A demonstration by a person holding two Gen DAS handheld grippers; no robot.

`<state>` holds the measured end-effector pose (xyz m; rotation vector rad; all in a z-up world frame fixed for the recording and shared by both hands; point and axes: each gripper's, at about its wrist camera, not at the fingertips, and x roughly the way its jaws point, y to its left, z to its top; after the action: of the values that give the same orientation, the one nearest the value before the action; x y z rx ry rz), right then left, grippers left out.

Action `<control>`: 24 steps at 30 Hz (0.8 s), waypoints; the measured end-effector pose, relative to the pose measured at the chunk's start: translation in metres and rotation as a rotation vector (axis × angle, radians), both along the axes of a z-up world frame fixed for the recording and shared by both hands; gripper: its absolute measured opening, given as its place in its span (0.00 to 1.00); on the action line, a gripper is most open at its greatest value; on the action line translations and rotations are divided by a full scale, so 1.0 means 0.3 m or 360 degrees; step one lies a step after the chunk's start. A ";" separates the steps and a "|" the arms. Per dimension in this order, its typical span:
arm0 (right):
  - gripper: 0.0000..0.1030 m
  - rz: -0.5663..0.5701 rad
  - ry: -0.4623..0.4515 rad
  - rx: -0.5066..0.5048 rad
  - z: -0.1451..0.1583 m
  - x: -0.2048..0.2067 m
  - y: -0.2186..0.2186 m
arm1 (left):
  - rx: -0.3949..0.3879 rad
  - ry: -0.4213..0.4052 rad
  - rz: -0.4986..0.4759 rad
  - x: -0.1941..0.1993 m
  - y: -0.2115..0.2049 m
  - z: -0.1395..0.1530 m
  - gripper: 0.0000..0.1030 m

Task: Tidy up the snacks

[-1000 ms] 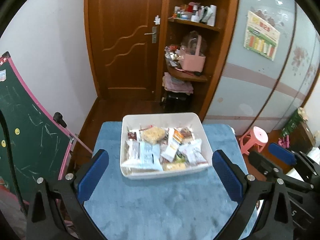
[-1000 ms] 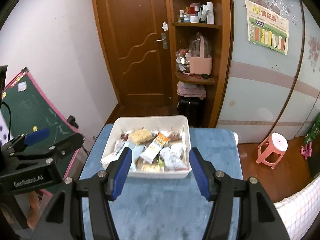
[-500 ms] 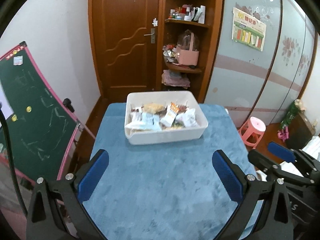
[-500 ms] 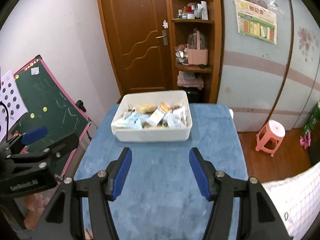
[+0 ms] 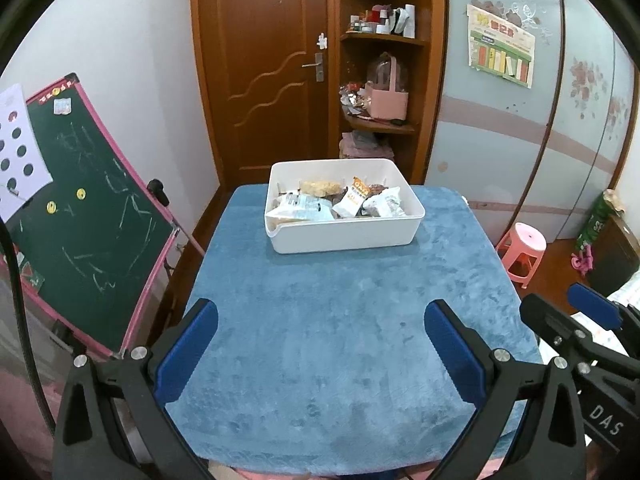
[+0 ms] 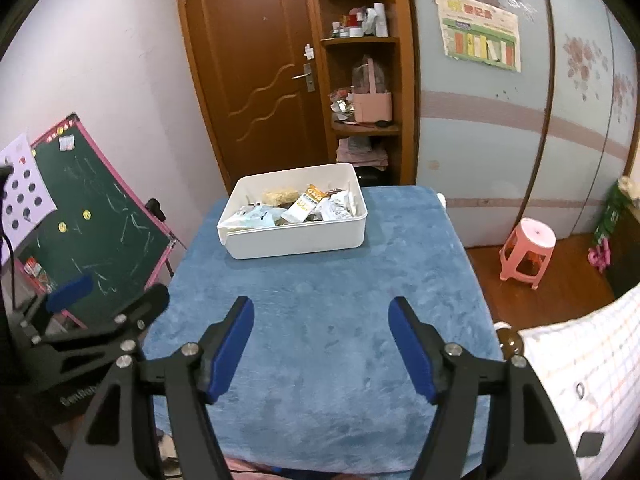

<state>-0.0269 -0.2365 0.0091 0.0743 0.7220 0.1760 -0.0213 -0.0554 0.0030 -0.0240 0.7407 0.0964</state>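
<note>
Right, I have both tools hanging empty over the near end of the blue counter (image 5: 340, 320): the left gripper (image 5: 320, 344) with its jaws wide, the right gripper (image 6: 320, 340) with jaws that have just been opening to a middling gap, nothing between either pair. The snacks (image 5: 340, 202) lie heaped in the white bin (image 5: 344, 236) at the counter's far end, well apart from both, so nothing blocks the way. I judge the risk to be pinching several slippery, overlapping packets at once or shoving the light bin across the cloth, with the green chalkboard (image 5: 92, 216) close on the left and a pink stool (image 6: 528, 252) on the right.
</note>
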 end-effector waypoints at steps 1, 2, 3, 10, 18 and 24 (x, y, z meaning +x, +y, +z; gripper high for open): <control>0.69 0.0002 0.0000 0.0007 -0.003 -0.003 -0.002 | -0.0005 0.0010 -0.0001 -0.002 -0.002 -0.007 1.00; 0.69 -0.0006 0.0004 0.0003 -0.007 -0.004 -0.003 | -0.0009 0.0023 -0.0001 -0.003 -0.003 -0.012 1.00; 0.69 -0.0009 0.0008 0.0001 -0.008 -0.002 -0.004 | -0.0018 0.0033 0.0002 -0.003 -0.003 -0.017 1.00; 0.69 -0.0009 0.0010 0.0007 -0.018 -0.010 -0.007 | -0.0026 0.0039 0.0006 -0.006 -0.007 -0.029 1.00; 0.69 -0.0024 0.0035 0.0008 -0.017 -0.004 -0.009 | -0.0022 0.0044 0.0008 -0.005 -0.011 -0.028 1.00; 0.69 -0.0027 0.0034 -0.0009 -0.017 0.003 -0.002 | -0.0029 0.0053 0.0008 0.001 -0.010 -0.033 1.00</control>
<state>-0.0259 -0.2370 0.0040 0.0767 0.7432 0.1572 -0.0209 -0.0584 -0.0070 -0.0414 0.7746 0.0952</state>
